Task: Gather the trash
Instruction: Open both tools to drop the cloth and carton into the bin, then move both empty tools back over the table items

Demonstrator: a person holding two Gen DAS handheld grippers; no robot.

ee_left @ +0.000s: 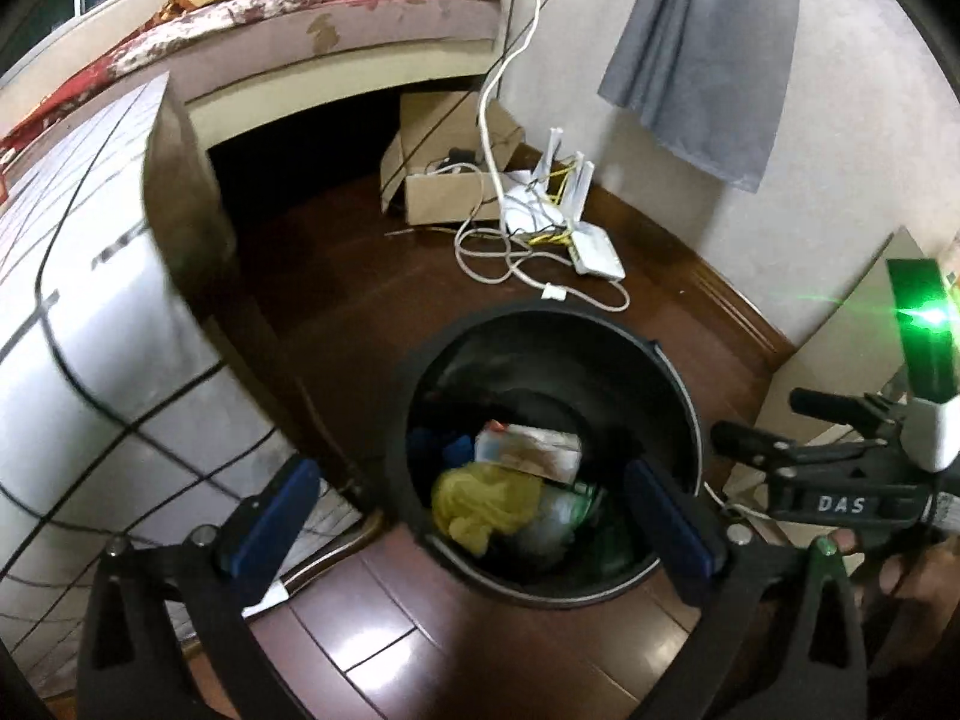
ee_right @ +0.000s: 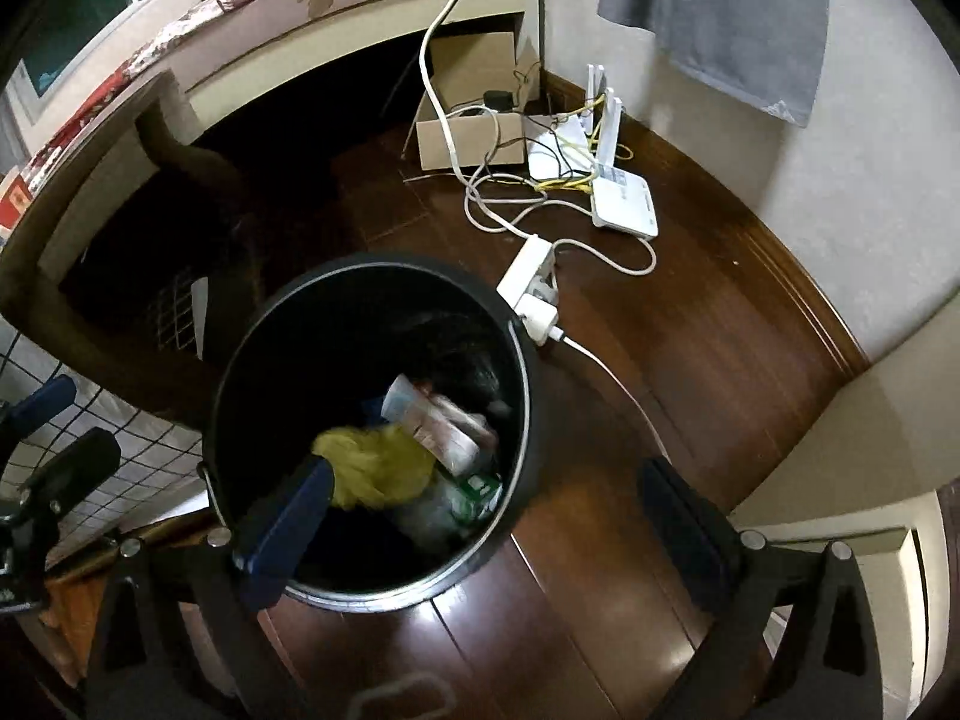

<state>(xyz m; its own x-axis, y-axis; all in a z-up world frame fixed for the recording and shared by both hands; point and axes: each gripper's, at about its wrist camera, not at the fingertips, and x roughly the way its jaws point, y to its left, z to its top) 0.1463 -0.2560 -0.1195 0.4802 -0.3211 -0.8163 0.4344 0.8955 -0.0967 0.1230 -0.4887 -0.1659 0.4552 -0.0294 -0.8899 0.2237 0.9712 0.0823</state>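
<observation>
A black round trash bin stands on the dark wood floor; it also shows in the right wrist view. Inside lie a crumpled yellow bag, a white and brown carton and a green and white wrapper. My left gripper is open and empty above the bin's near side. My right gripper is open and empty, its left finger over the bin. The right gripper's body shows at the right of the left wrist view.
A cardboard box, white routers, a power strip and loose cables lie on the floor behind the bin. A bed stands at the back. A white cloth with a grid lies left.
</observation>
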